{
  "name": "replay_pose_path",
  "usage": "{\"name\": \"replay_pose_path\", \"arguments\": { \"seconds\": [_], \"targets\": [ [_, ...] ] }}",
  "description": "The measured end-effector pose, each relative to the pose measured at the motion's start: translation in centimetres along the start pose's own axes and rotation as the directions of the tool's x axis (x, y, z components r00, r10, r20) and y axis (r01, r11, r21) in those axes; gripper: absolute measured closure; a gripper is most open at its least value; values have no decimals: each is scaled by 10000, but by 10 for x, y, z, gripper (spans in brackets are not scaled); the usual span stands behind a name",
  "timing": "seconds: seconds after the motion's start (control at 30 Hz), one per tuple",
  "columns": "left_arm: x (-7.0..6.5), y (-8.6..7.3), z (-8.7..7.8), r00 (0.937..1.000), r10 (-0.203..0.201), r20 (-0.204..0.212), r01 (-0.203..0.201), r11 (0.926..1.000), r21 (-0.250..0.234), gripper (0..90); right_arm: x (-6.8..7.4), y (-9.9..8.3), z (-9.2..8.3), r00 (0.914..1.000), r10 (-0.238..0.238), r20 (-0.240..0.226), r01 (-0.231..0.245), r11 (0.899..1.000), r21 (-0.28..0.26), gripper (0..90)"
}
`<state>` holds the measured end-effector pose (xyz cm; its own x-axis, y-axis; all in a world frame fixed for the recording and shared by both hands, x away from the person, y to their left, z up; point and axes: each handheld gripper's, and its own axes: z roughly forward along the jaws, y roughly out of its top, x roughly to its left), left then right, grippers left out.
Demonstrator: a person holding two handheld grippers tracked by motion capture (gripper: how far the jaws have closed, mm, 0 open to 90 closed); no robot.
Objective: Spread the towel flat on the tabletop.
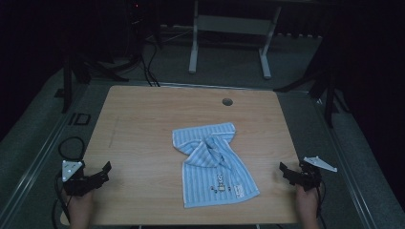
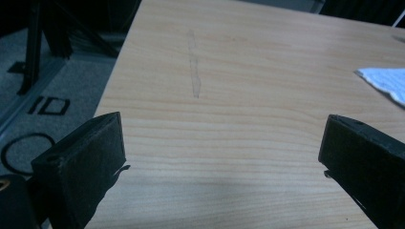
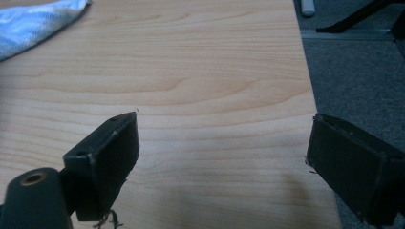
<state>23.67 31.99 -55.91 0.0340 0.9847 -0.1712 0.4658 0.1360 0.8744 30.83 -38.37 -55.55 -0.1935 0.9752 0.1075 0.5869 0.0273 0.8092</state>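
A light blue striped towel point(image 1: 215, 164) lies crumpled on the wooden table point(image 1: 143, 119), right of its middle, with its upper part folded over and a small printed figure near its lower edge. My left gripper point(image 1: 104, 171) hovers at the table's near left corner, jaws wide open with nothing between them. My right gripper point(image 1: 285, 173) is at the near right edge, also open and empty. The left gripper view point(image 2: 223, 121) has bare wood between the jaws and a towel corner point(image 2: 387, 81) at far right. In the right gripper view point(image 3: 224, 119) the towel point(image 3: 33, 21) lies at upper left.
A round cable hole point(image 1: 227, 101) sits near the table's far edge. Beyond the table stands a white desk frame point(image 1: 193, 47) on grey carpet. Dark stand legs point(image 1: 71, 76) and a coiled cable point(image 1: 71, 145) lie on the floor at left, another stand point(image 1: 329, 90) at right.
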Motion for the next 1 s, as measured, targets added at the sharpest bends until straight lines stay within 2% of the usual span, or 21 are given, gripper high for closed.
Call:
{"name": "replay_pose_path", "arguments": {
  "seconds": [0.13,0.17,0.2,0.23,0.3,0.33,0.37,0.4,0.47,0.57,0.6,0.7,0.73,0.8,0.83,0.87,0.93,1.0],
  "targets": [
    [-2,0,3,9998,130,143,-135,9994,330,18,1,1,2,9997,-218,-130,221,9994,252,103],
    [-4,2,6,9997,226,110,-234,9967,783,18,2,1,3,9995,-267,-146,272,9991,339,103],
    [-5,3,7,9997,212,141,-226,9946,1009,17,5,2,6,9979,-645,-52,647,9955,694,103],
    [-6,4,7,9996,231,141,-246,9927,1183,17,7,4,7,9965,-829,-111,836,9918,961,103],
    [-9,6,9,9980,381,505,-466,9825,1802,17,10,5,7,9939,-1013,-428,1060,9862,1271,103],
    [-10,7,9,9973,509,526,-605,9781,1993,17,11,6,6,9929,-1028,-593,1100,9848,1348,104],
    [-12,8,9,9948,775,660,-912,9666,2393,17,12,6,5,9922,-1030,-695,1120,9837,1404,126],
    [-13,9,9,9934,808,814,-1002,9567,2734,17,13,7,5,9896,-1005,-1032,1166,9795,1640,126],
    [-15,11,7,9886,1040,1086,-1342,9362,3250,17,16,9,4,9840,-1161,-1350,1427,9676,2085,127],
    [-19,12,4,9776,1618,1346,-2015,9043,3764,17,21,12,1,9718,-1784,-1542,2162,9352,2806,126],
    [-22,13,2,9713,1898,1431,-2321,8867,3998,17,22,13,0,9703,-1911,-1484,2278,9284,2936,126],
    [-27,14,-3,9594,2225,1734,-2776,8543,4394,17,24,18,-7,9603,-2112,-1822,2630,9031,3394,126],
    [-28,15,-4,9553,2299,1859,-2909,8433,4519,17,25,20,-8,9562,-2189,-1942,2773,8898,3624,126],
    [-31,17,-5,9452,2613,1960,-3252,8087,4901,17,26,23,-11,9498,-2260,-2163,2974,8667,4004,125],
    [-32,18,-5,9420,2707,1982,-3349,7955,5049,17,27,24,-11,9482,-2284,-2208,3039,8543,4216,125],
    [-32,18,-5,9411,2734,1990,-3378,7871,5162,17,27,26,-12,9439,-2377,-2292,3185,8385,4422,125],
    [-33,20,-6,9391,2762,2047,-3438,7605,5509,17,28,27,-12,9386,-2369,-2509,3329,8132,4773,122],
    [-32,22,-6,9375,2803,2063,-3479,7393,5765,17,29,29,-13,9277,-2481,-2789,3621,7798,5106,122]
  ]
}}
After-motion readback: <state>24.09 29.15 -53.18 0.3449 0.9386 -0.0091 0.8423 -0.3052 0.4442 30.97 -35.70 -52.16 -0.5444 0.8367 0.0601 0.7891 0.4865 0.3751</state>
